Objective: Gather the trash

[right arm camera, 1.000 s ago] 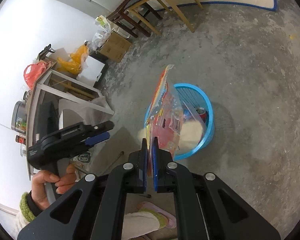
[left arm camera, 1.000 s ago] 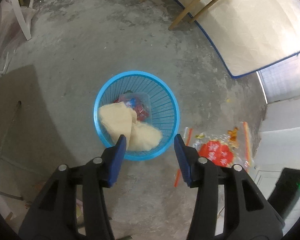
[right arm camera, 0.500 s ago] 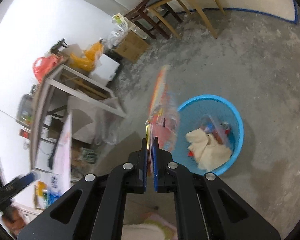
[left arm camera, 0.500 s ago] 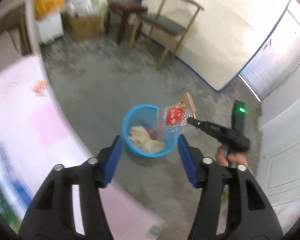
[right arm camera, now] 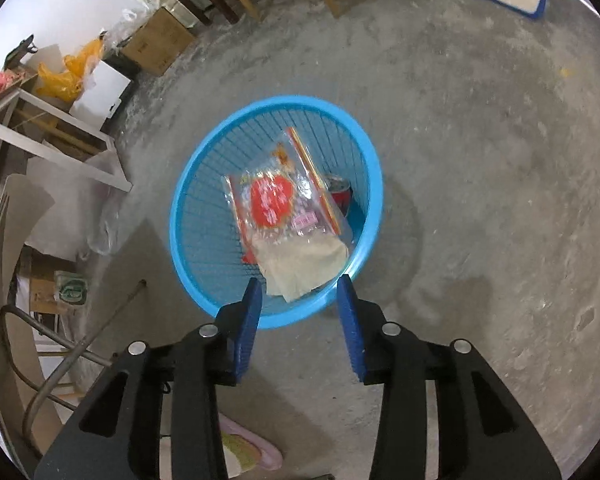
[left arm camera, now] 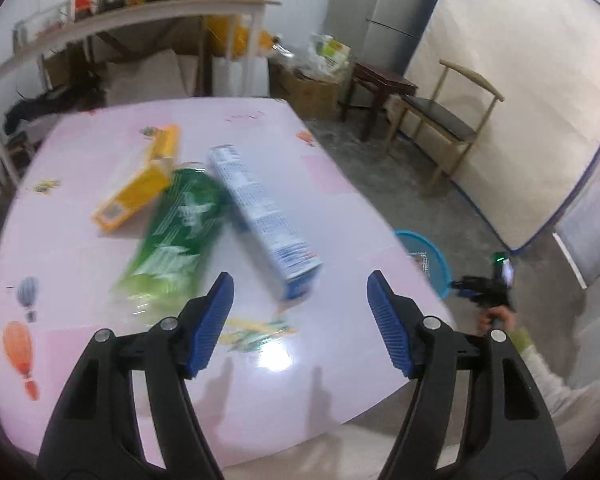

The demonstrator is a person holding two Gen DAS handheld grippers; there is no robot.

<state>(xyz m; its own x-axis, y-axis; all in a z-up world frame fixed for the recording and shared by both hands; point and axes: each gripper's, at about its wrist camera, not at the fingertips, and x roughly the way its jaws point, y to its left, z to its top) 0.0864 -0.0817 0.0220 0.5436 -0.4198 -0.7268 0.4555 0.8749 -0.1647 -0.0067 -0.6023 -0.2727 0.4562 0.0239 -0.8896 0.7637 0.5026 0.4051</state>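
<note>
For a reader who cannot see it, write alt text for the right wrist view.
A clear snack wrapper with a red label lies in a blue basket on a concrete floor, over crumpled paper. The right tool hangs open above, its jaws just opened and empty.

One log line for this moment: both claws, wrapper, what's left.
right claw: just opened, empty | wrapper: in blue basket | left claw: open, over table | remaining: yellow box, green bag, blue-white box

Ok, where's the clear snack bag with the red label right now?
In the right wrist view, the snack bag lies inside the blue basket, on the beige paper, left of a red can.
</note>
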